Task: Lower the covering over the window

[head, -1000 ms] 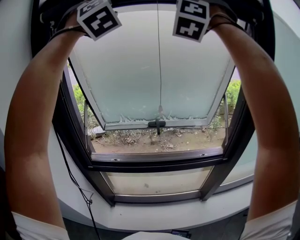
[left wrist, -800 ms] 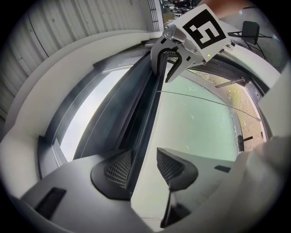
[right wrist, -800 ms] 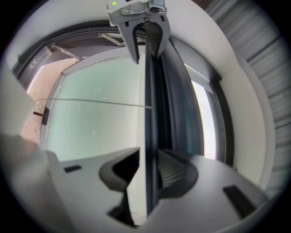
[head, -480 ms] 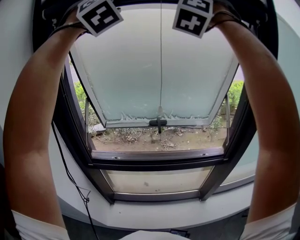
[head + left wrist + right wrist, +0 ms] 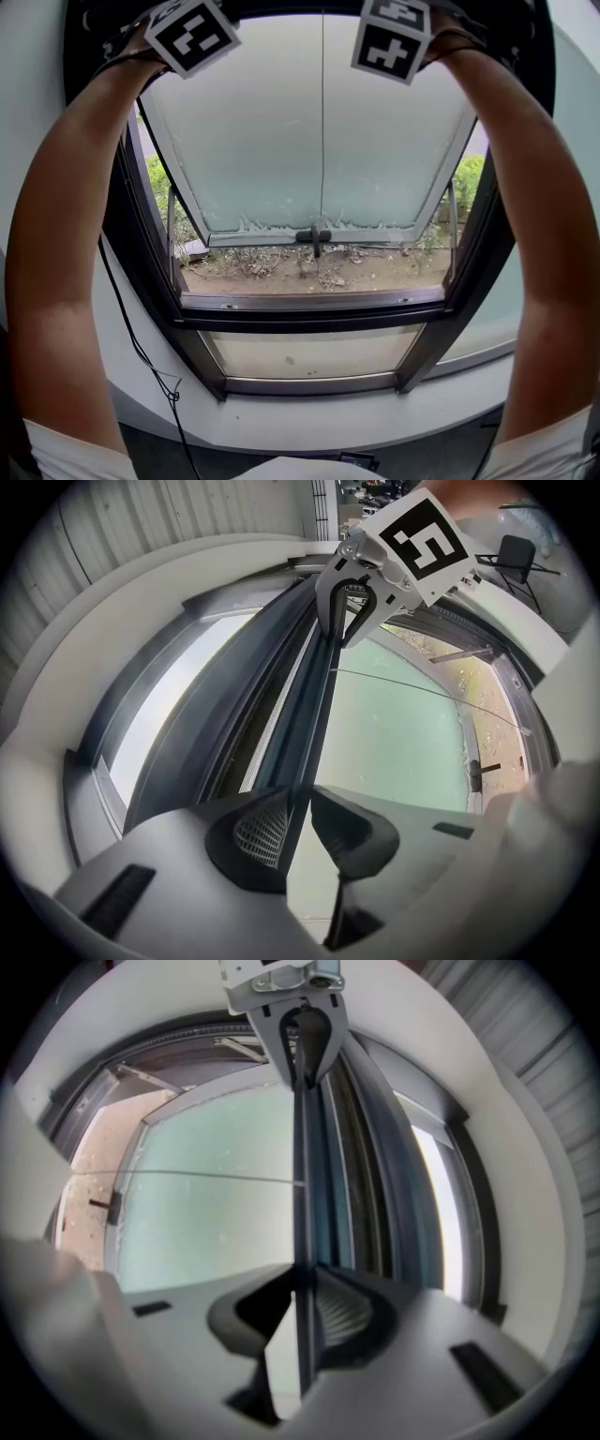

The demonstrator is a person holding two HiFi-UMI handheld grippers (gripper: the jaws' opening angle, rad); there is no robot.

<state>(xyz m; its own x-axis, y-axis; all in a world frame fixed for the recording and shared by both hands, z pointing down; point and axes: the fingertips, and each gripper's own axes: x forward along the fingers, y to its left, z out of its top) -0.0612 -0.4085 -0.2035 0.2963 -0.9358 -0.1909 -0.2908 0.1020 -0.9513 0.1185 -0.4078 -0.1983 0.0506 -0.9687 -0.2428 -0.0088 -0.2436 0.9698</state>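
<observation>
The covering is a roller blind, rolled up at the window's top, with only its dark bottom rail (image 5: pixel 314 696) (image 5: pixel 302 1176) showing. My left gripper (image 5: pixel 302 803) has just been closing, and its pads are pinched on one end of the rail. My right gripper (image 5: pixel 302 1283) has also been closing and grips the other end. Each shows in the other's view, clamped on the rail: the right gripper (image 5: pixel 330 635) and the left gripper (image 5: pixel 305 1077). In the head view only the marker cubes (image 5: pixel 192 33) (image 5: pixel 392 39) show, with both arms raised. A thin pull cord (image 5: pixel 322 122) hangs down the middle.
The frosted sash (image 5: pixel 281 141) is tilted open outward, with its handle (image 5: pixel 315 235) at the bottom edge. The dark window frame (image 5: pixel 309 323) surrounds it, with bare ground and shrubs beyond. A black cable (image 5: pixel 141 356) hangs down the wall at the left. A chair (image 5: pixel 518 553) stands far behind.
Both marker cubes stay at the window's top, barely shifted. The window scene has slid slightly up in the head view. No jaws show in the earlier frames.
</observation>
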